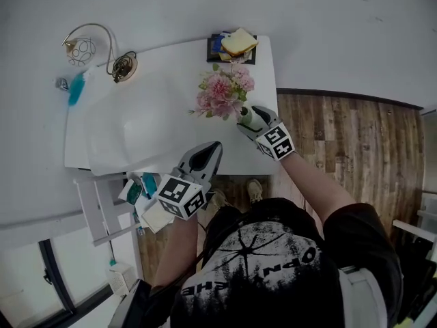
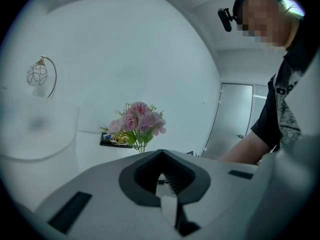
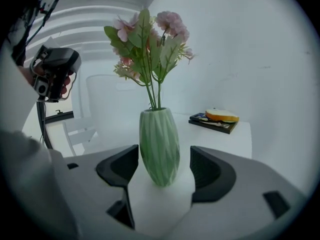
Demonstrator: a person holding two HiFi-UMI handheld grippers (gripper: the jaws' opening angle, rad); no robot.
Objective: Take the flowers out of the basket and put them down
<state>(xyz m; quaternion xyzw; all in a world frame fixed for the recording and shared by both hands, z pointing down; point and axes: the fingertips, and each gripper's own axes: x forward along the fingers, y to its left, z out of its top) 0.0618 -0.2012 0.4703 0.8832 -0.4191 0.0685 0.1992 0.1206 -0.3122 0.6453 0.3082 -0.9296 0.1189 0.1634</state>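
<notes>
Between the wide-open jaws of the right hand-held gripper (image 3: 164, 168), clear of both, the green vase (image 3: 159, 136) of pink flowers (image 3: 150, 39) stands on the white worktop (image 3: 240, 134). Putting down looks done; the left hand-held gripper (image 2: 162, 176) is shut, empty.

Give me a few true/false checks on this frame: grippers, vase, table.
1. The right gripper has its jaws apart, with the green vase between them and a gap on each side. True.
2. The left gripper holds the pink flowers. False: it is shut on nothing and sits back from the vase, near the table's near edge.
3. The vase lies on its side. False: it stands upright on the white table.
4. A slice of bread rests on a dark flat stack at the table's far end. True.
</notes>
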